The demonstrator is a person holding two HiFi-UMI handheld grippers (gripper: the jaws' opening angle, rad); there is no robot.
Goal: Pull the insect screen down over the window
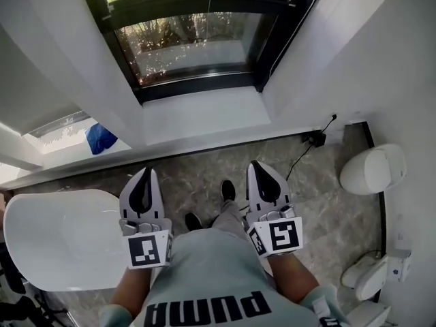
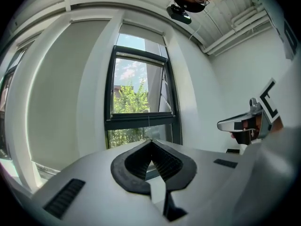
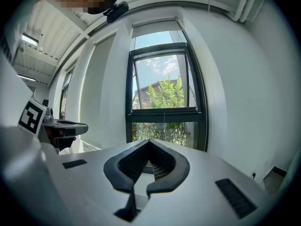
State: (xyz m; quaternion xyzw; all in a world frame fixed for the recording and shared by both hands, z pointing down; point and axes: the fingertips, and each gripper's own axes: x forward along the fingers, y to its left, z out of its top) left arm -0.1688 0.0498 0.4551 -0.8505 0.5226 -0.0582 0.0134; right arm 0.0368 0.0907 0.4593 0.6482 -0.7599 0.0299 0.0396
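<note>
Nothing looks done yet. The window [image 1: 191,43] at 12 o'clock stands uncovered, and the screen [image 3: 155,28] seems rolled up at its top. The left claw [image 1: 145,172] and right claw [image 1: 255,164] are both pinched together, empty, well short of it.

We wear a pale grey shirt [image 1: 214,268] with black lettering [image 1: 208,310] (upside down from here); beyond the shirt, our grey trousers [image 1: 230,216] and black shoes [image 1: 227,190].
</note>
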